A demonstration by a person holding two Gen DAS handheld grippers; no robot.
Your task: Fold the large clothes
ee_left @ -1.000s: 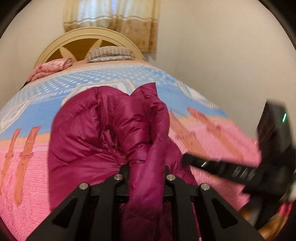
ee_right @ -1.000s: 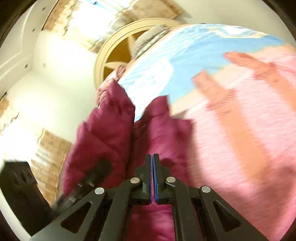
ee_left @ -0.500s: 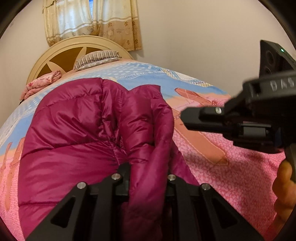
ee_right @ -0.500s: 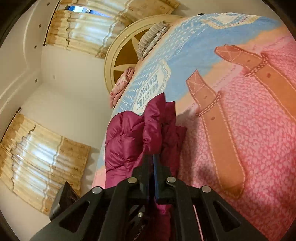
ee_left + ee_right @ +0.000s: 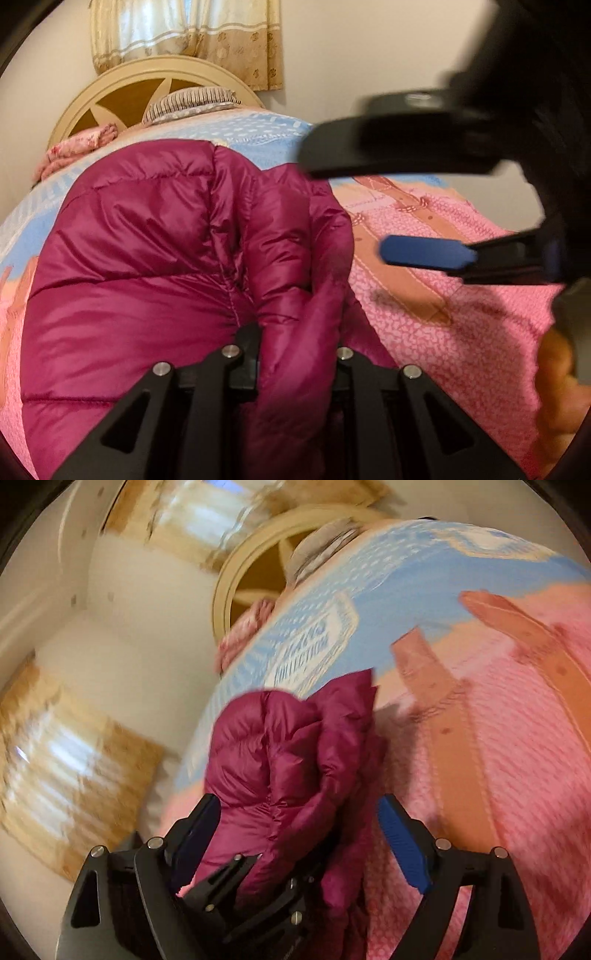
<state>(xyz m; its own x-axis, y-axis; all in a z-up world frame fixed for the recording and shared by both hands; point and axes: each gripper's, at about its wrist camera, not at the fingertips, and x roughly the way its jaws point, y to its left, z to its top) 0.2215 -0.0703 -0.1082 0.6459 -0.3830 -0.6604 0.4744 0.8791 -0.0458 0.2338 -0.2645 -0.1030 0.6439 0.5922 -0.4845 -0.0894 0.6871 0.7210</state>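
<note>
- I count one magenta puffer jacket (image 5: pixel 155 266), clamped in my left claw (image 5: pixel 295 354).
- One striped pillow (image 5: pixel 192 101) far ahead.
- Two curtains (image 5: pixel 66 760) off my right claw's (image 5: pixel 295 834) left.

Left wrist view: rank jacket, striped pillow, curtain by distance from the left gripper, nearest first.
1. Jacket: a fold is pinched in the left gripper, at bottom centre.
2. Striped pillow: far end of the bed, against the headboard.
3. Curtain: on the wall behind the headboard, top.
</note>
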